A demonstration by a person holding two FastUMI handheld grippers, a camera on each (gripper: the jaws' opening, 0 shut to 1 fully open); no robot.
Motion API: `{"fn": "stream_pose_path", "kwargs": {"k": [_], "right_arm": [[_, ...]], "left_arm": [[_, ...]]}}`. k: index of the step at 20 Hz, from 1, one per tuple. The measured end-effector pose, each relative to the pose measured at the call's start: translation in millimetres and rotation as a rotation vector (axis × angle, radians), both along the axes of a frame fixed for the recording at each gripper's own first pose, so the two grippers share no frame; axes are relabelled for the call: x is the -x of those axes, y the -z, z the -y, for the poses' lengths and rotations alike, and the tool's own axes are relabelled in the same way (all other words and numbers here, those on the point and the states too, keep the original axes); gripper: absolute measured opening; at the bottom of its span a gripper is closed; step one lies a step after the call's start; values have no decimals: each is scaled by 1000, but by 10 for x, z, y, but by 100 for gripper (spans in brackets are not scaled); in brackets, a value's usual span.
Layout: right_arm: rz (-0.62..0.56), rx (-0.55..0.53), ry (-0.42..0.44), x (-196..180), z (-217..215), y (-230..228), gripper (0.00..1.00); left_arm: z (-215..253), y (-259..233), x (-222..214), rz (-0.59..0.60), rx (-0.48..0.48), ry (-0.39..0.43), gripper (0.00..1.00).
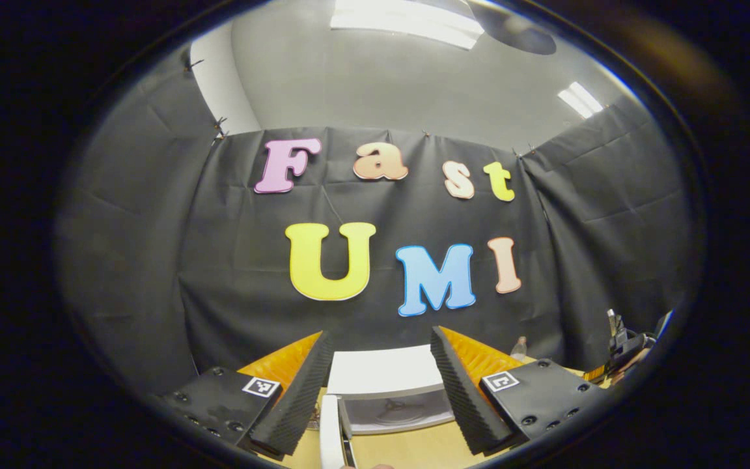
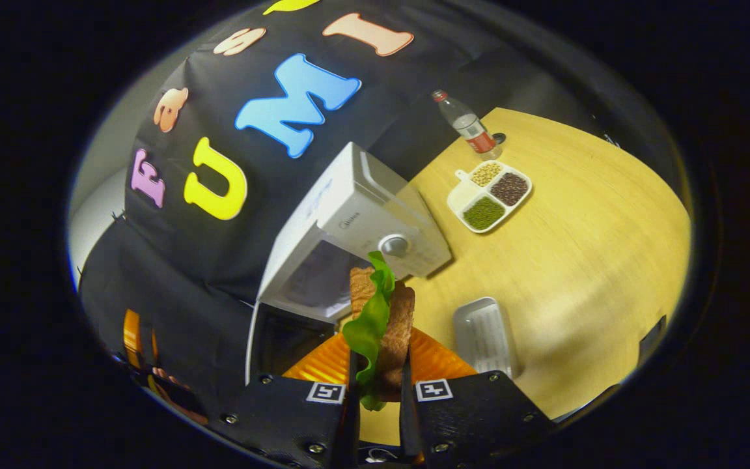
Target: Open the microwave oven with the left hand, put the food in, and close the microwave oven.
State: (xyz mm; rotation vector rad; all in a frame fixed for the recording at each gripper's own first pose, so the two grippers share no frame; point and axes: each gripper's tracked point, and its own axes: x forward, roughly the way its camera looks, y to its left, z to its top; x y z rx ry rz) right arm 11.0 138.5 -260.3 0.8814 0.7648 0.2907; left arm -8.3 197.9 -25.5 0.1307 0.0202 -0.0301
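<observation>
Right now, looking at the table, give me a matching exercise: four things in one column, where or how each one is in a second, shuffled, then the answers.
Things:
1. sandwich
2. microwave door
3. bottle
4. divided tray

States:
A. swung open
B. holds three kinds of beans or grains
C. stands upright by the black cloth
D. pinched between the right gripper fingers

Pairs: 1-D, 2-A, 3-C, 4-B
</observation>
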Motion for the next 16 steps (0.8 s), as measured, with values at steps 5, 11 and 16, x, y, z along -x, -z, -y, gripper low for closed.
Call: {"fn": "stream_pose_path", "kwargs": {"k": [5, 11, 16], "right_arm": [[44, -164, -1, -192, -573, -244, 25], [55, -206, -9, -326, -1181, -117, 25], [30, -286, 94, -576, -1539, 97, 24]], "left_arm": [[-335, -32, 75, -4, -1, -12, 100], [-845, -50, 267, -14, 9, -80, 97], [-1205, -19, 413, -27, -5, -126, 97]]}}
